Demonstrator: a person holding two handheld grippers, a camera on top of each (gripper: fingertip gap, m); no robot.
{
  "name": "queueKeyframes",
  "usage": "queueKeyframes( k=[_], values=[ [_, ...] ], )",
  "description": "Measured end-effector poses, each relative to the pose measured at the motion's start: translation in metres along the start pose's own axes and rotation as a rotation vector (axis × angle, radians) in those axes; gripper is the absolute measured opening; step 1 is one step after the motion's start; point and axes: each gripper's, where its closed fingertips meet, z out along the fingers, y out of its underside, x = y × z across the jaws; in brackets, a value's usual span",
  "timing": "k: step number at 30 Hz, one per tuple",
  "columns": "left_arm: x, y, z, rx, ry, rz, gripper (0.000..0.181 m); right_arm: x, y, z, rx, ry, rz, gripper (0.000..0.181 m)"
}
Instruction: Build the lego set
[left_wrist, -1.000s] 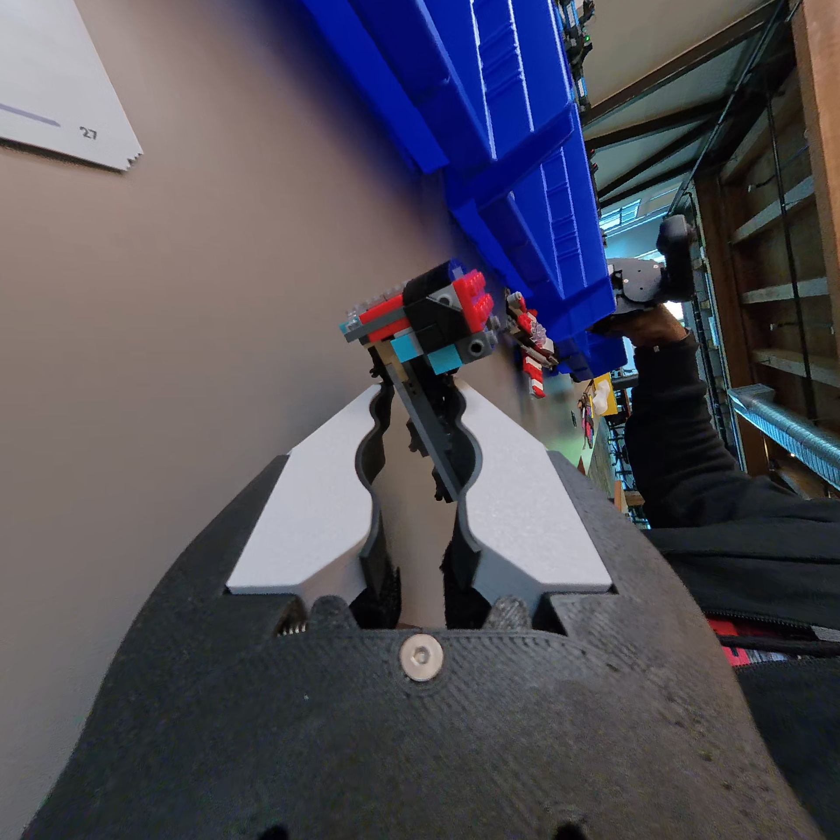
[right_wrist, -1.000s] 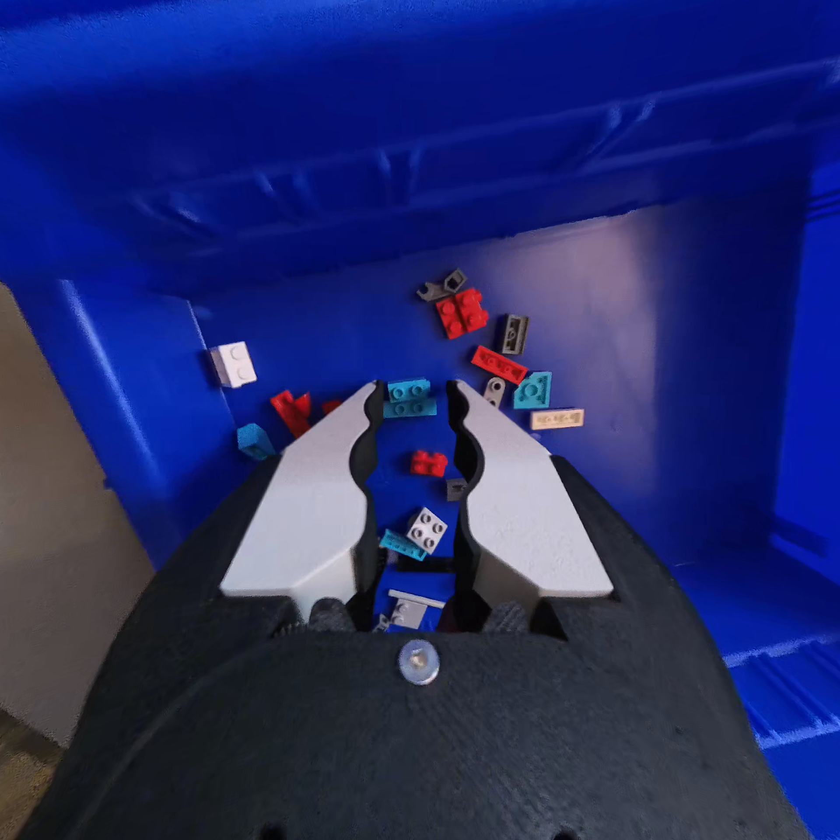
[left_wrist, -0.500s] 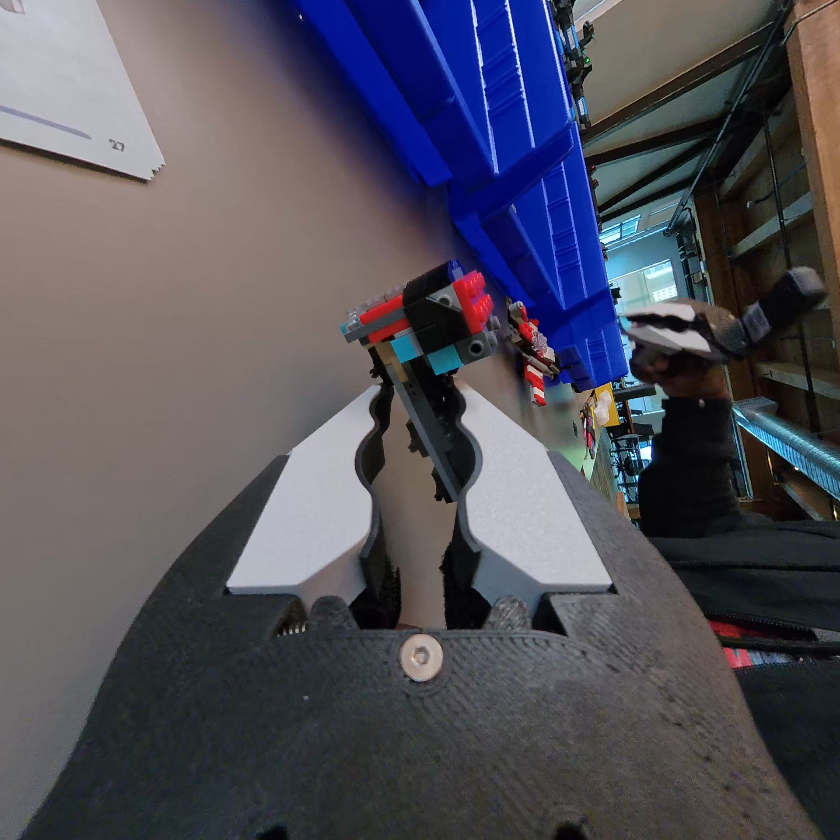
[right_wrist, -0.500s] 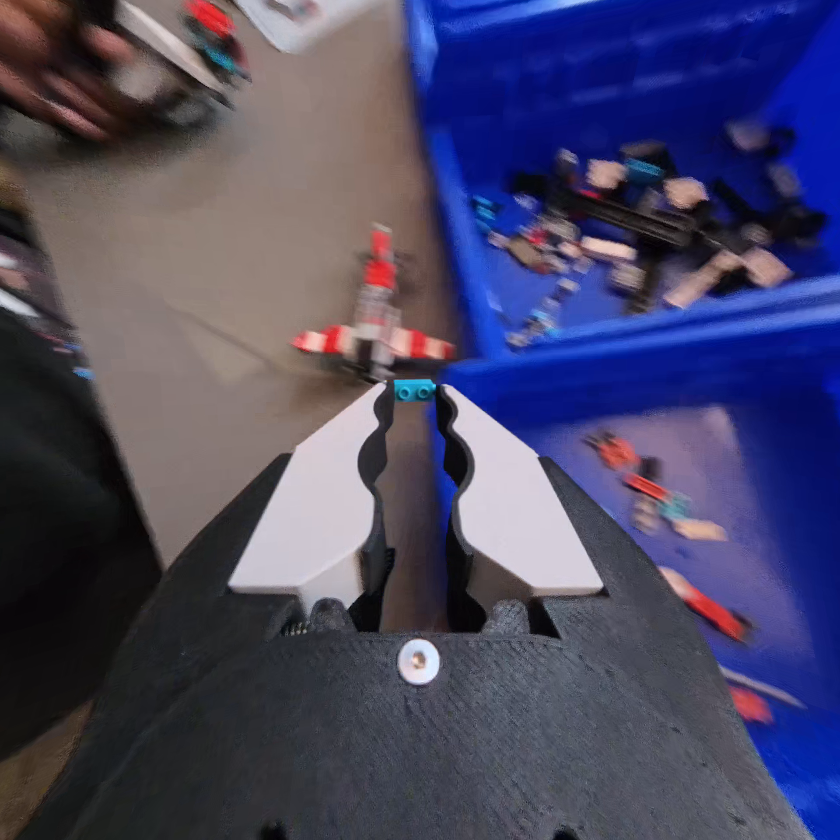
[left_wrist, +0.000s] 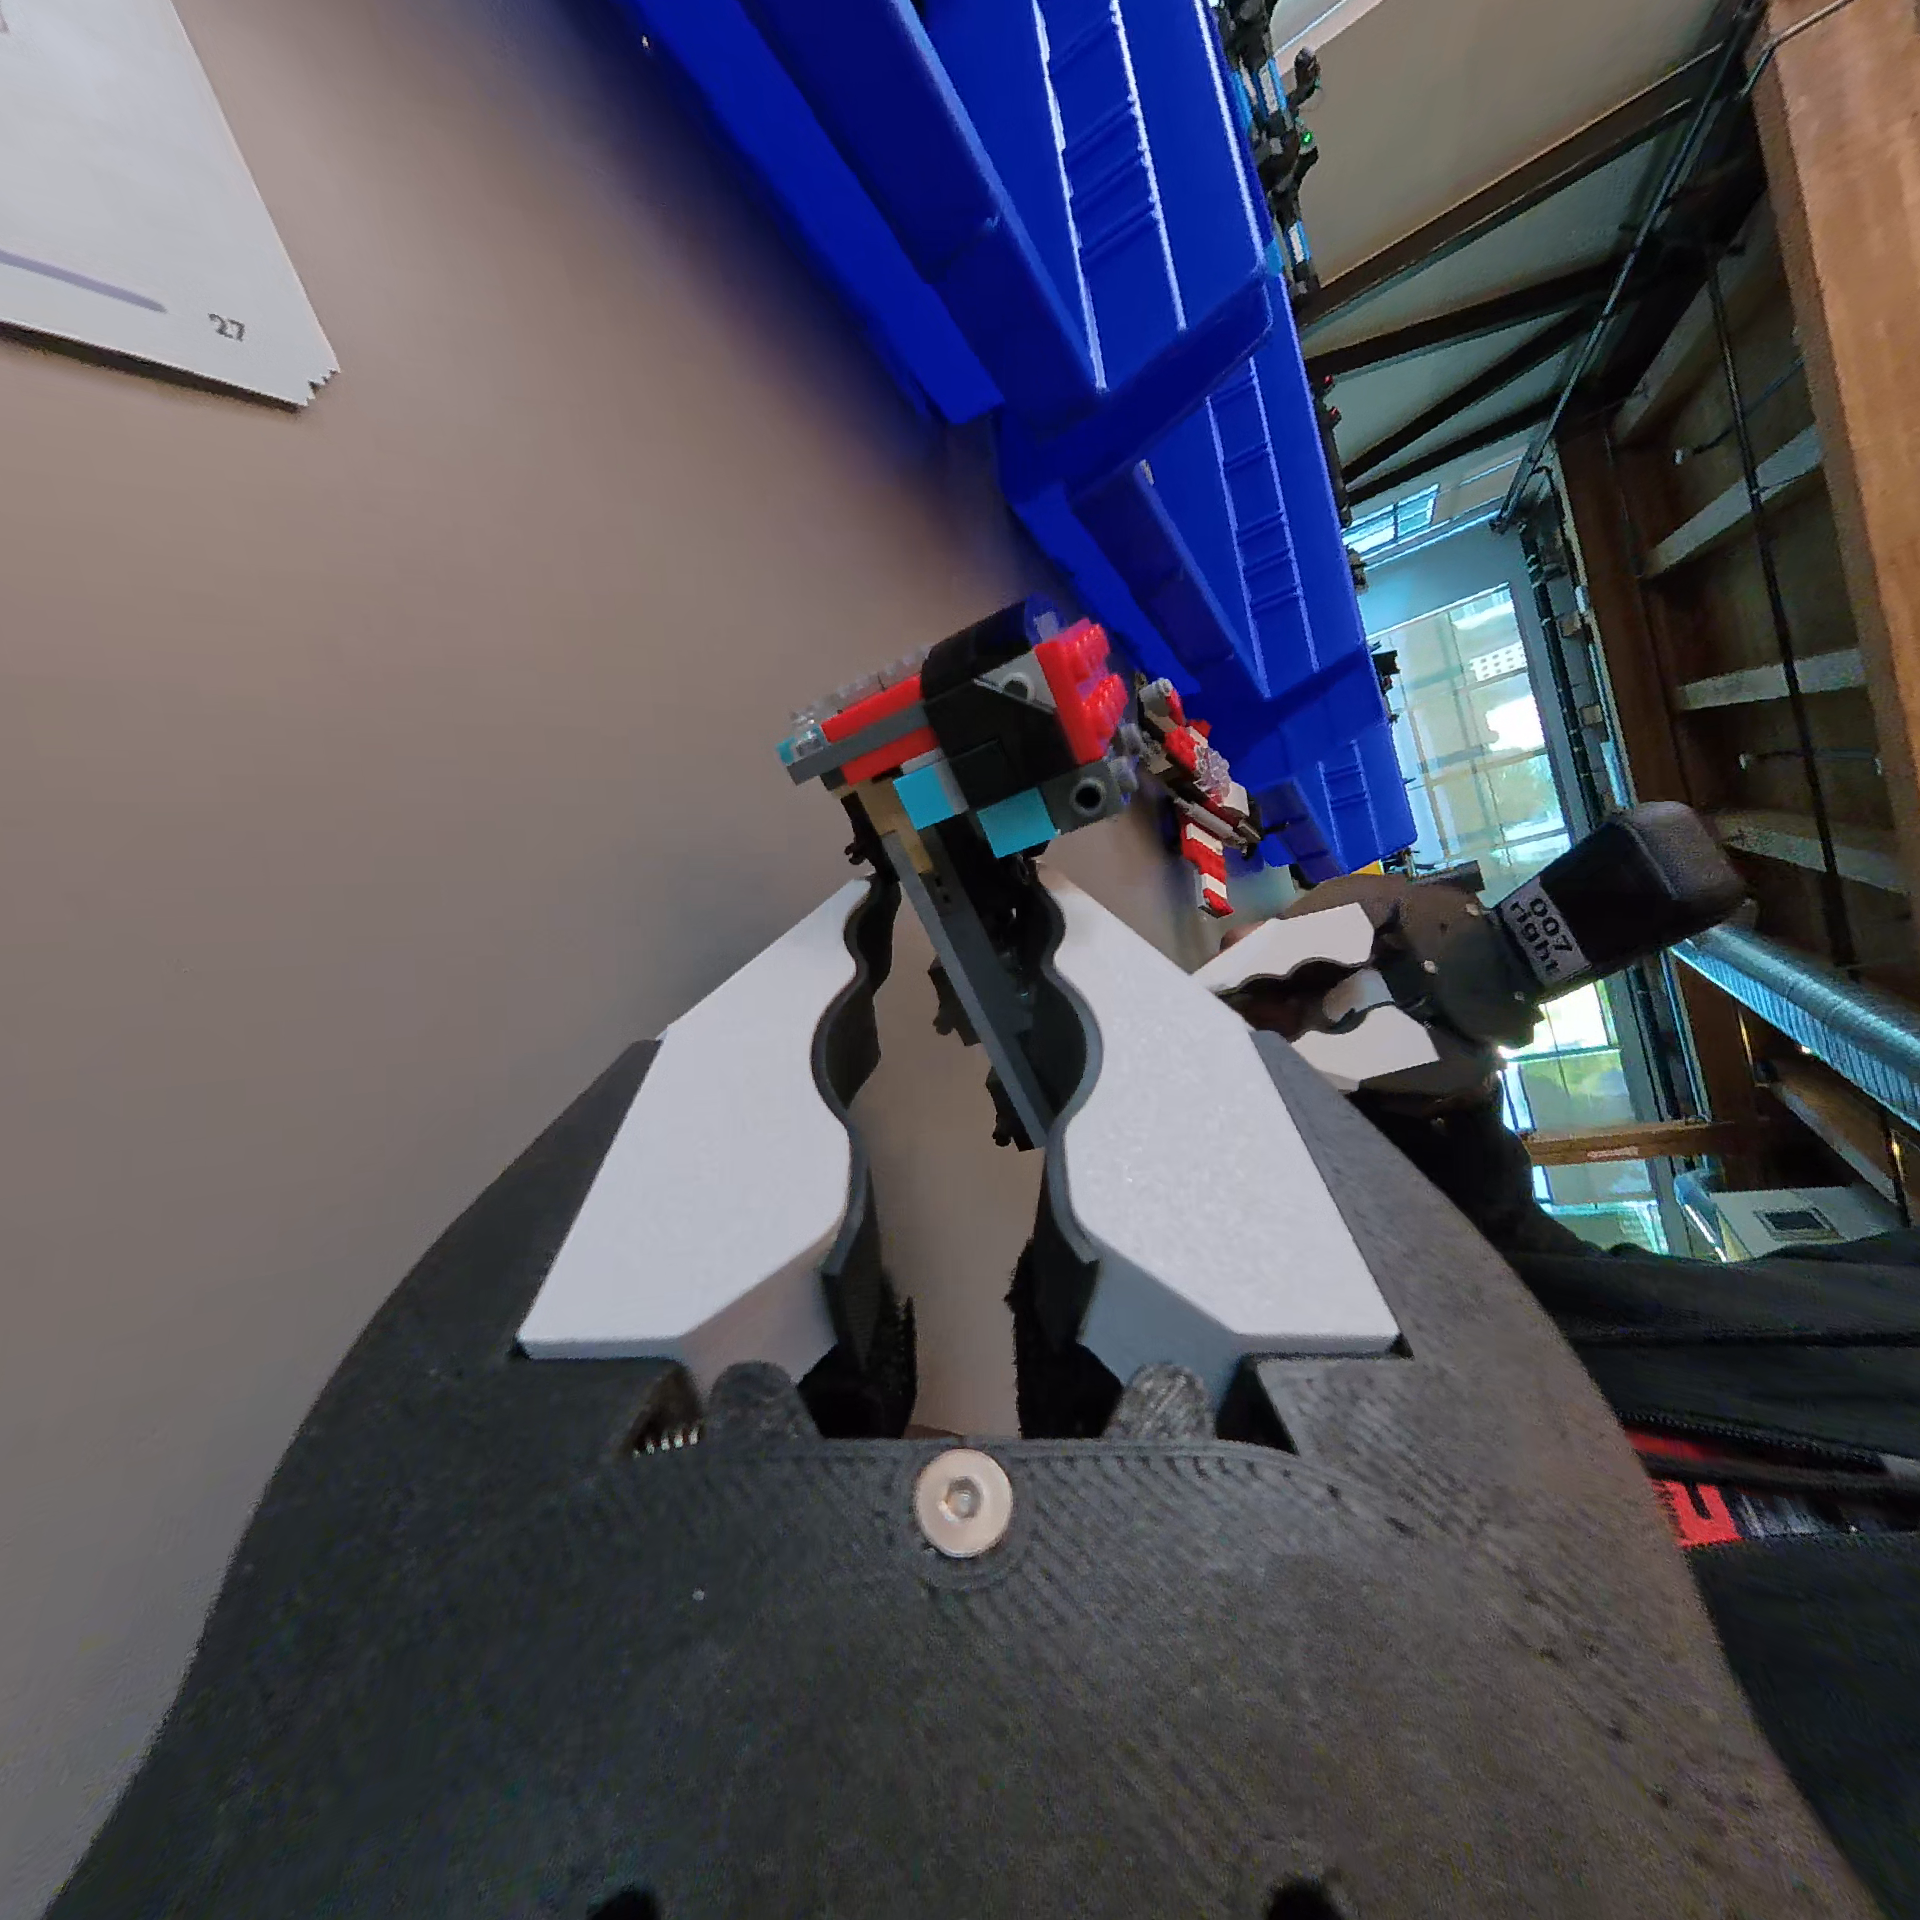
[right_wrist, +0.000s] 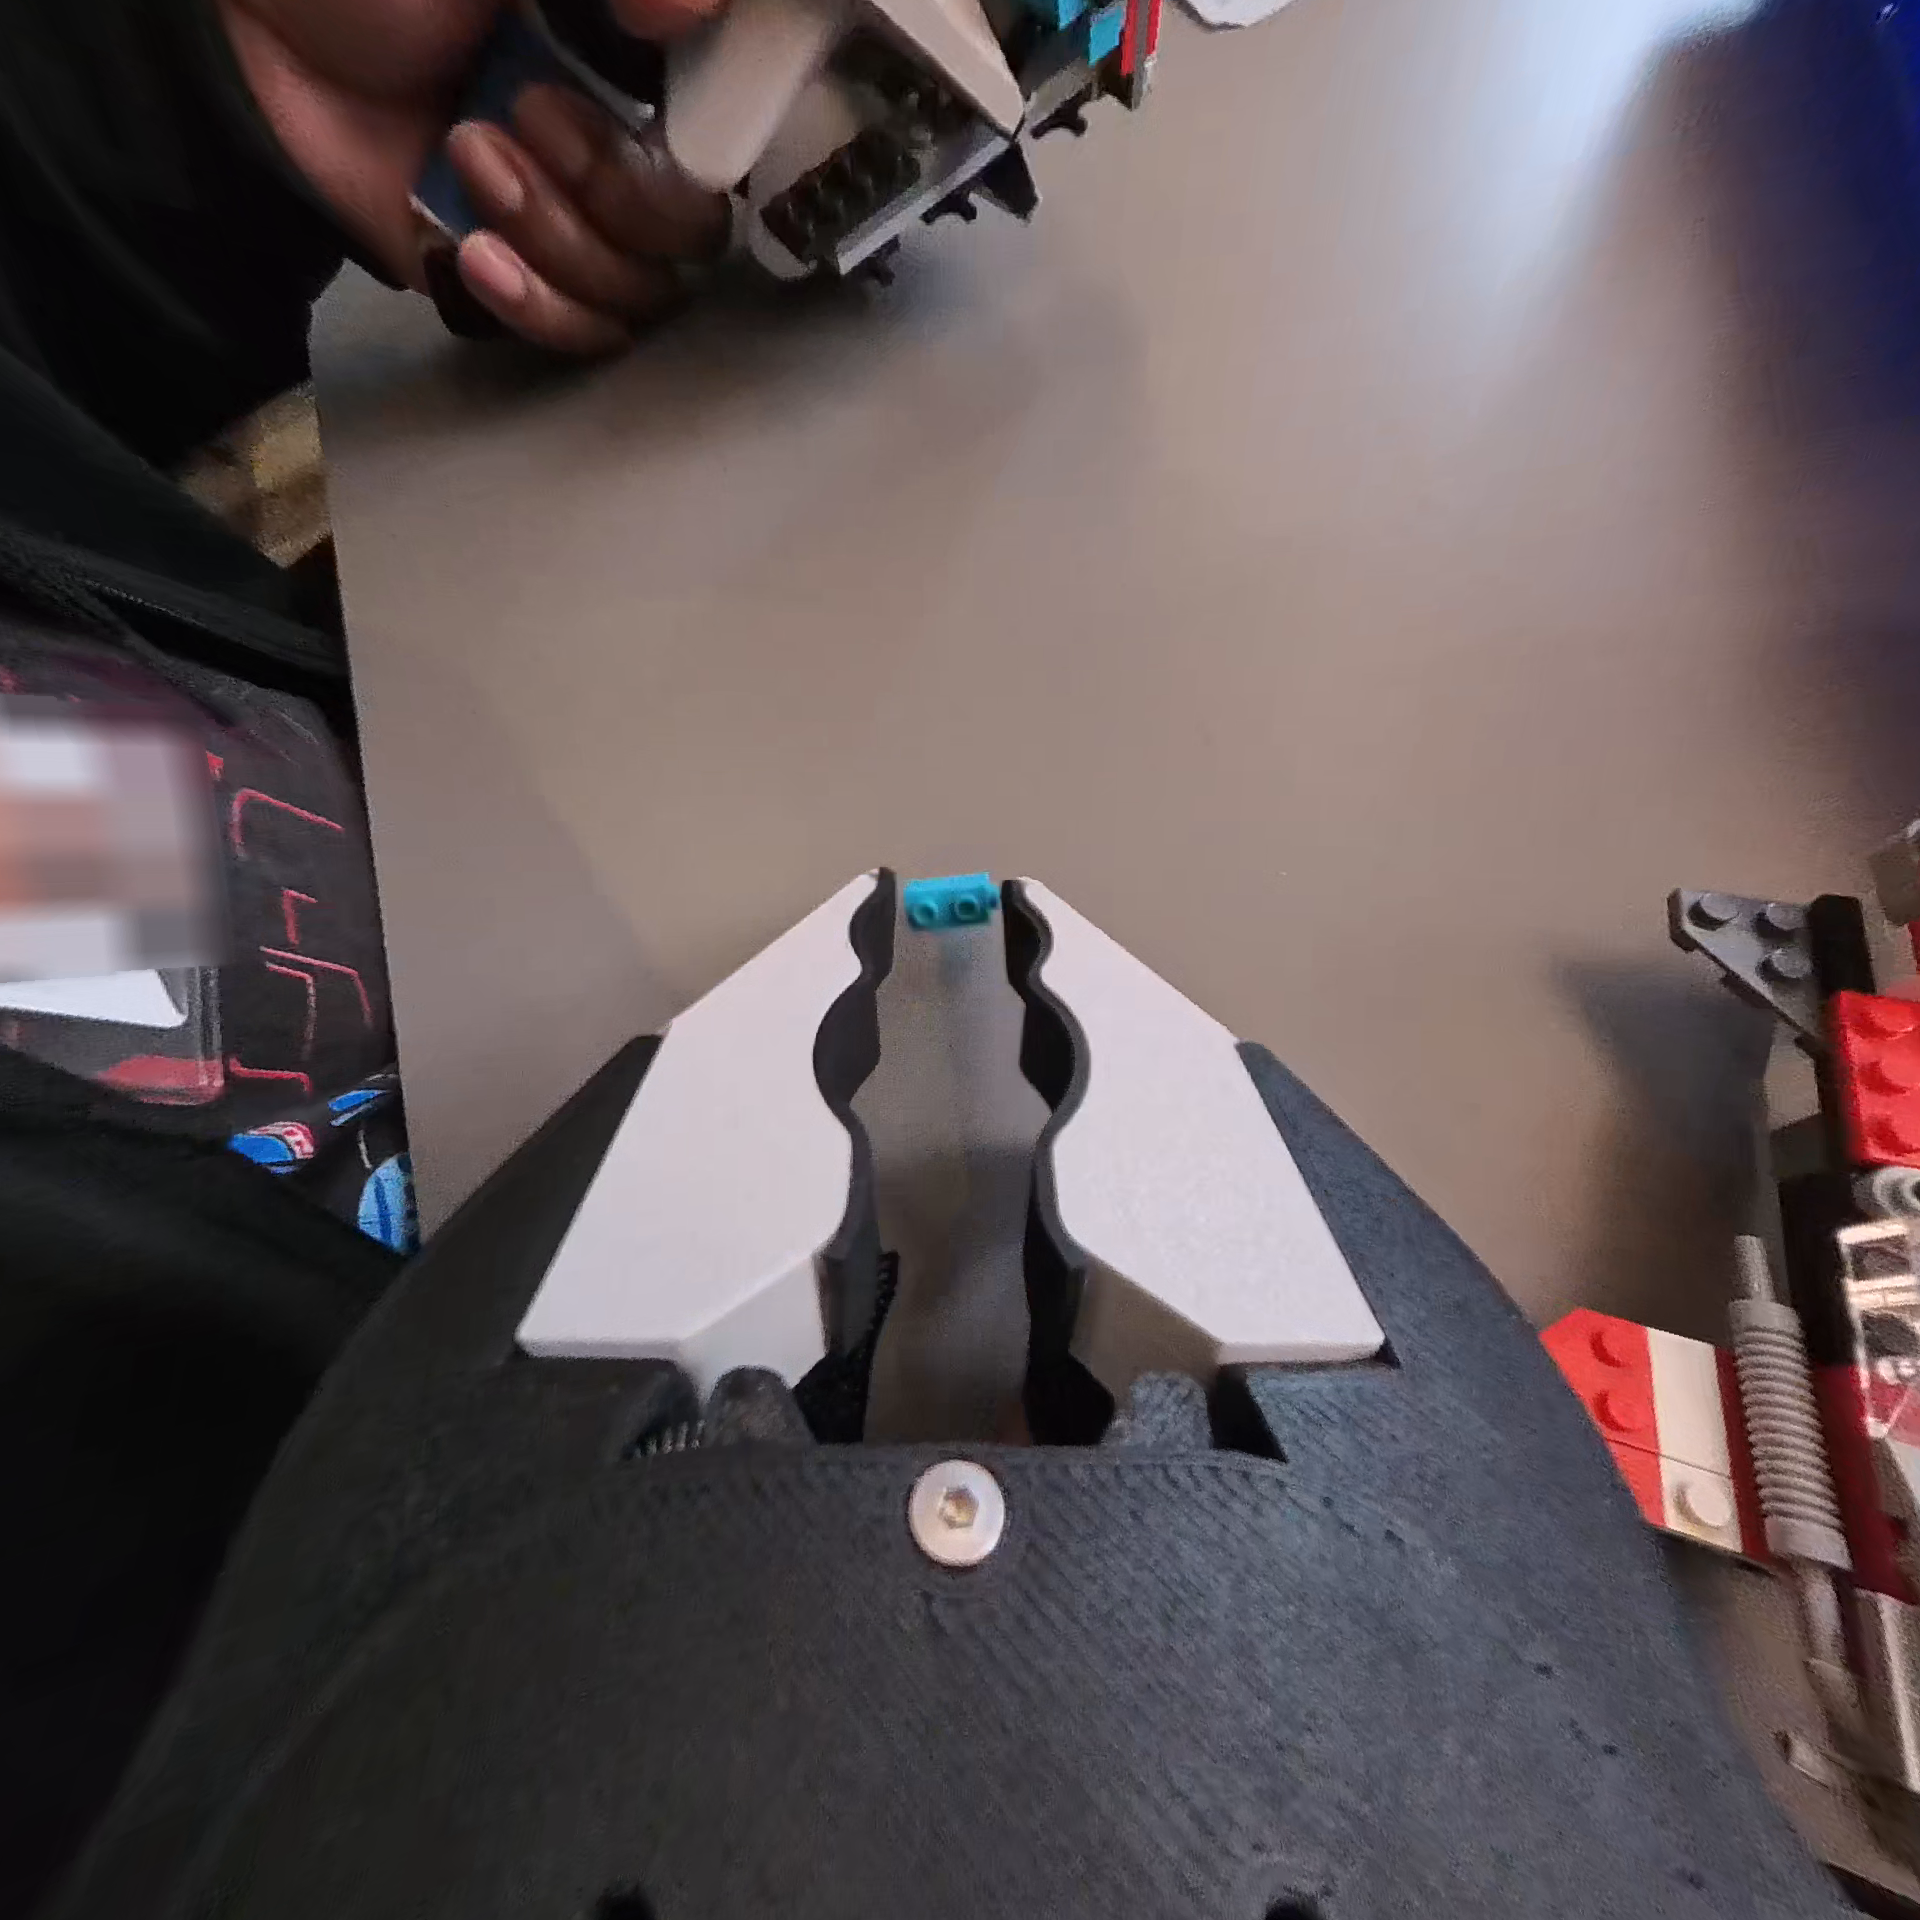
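Note:
My left gripper (left_wrist: 961, 894) is shut on a lego assembly (left_wrist: 966, 748) of black, red, teal and grey bricks, held by its grey plate above the grey table (left_wrist: 416, 727). My right gripper (right_wrist: 948, 883) is shut on a small teal brick (right_wrist: 948, 900) at its fingertips, above the table. The right gripper also shows in the left wrist view (left_wrist: 1236, 982), close on the right of the left fingers. The left gripper and assembly (right_wrist: 1049, 52) show at the top of the right wrist view, held by a hand (right_wrist: 540, 229).
A red, white and grey lego model (right_wrist: 1808, 1299) lies on the table at the right; it also shows in the left wrist view (left_wrist: 1200, 821). Blue bins (left_wrist: 1195, 416) line the table's far side. An instruction sheet (left_wrist: 125, 208) lies at the upper left. A person's dark sleeve (right_wrist: 125, 208) is at the left. The gap from one gripper's tips to the other's is roughly 15 cm.
My right gripper closed on the teal brick in the blue bin, lifted it out and swung over the table toward the left gripper. The left gripper held the assembly nearly still.

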Motion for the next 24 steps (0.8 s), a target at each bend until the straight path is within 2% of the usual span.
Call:
queueKeyframes(
  k=[1, 4, 6, 9, 12, 15, 18, 21, 24],
  values=[
    [0.000, -0.001, 0.000, 0.004, 0.001, 0.000, 0.024, 0.000, 0.001, -0.001, -0.005, -0.004, 0.000, 0.024],
    [0.001, 0.000, 0.000, 0.004, 0.001, 0.006, 0.024, 0.002, 0.010, -0.012, -0.041, -0.026, 0.010, 0.033],
    [0.001, -0.001, -0.001, 0.010, -0.001, 0.008, 0.024, -0.002, 0.010, -0.035, -0.039, -0.068, 0.009, 0.037],
    [0.000, -0.002, -0.003, 0.024, 0.001, 0.000, 0.024, 0.005, 0.005, -0.103, -0.039, -0.087, -0.027, 0.033],
    [0.000, -0.002, -0.001, 0.015, 0.002, -0.002, 0.024, 0.073, 0.006, -0.190, -0.100, 0.177, -0.076, 0.024],
    [0.001, 0.000, 0.003, -0.014, 0.002, 0.009, 0.024, 0.169, 0.040, -0.262, -0.348, 0.478, -0.076, 0.020],
    [0.002, 0.002, 0.006, -0.028, 0.001, 0.023, 0.024, 0.239, 0.095, -0.296, -0.697, 0.580, -0.101, 0.020],
    [0.003, 0.001, 0.004, -0.012, -0.001, 0.038, 0.024, 0.269, 0.146, -0.308, -1.040, 0.537, -0.153, 0.019],
    [0.004, -0.002, 0.000, 0.020, -0.003, 0.051, 0.024, 0.270, 0.168, -0.301, -1.149, 0.440, -0.134, 0.015]
  ],
)
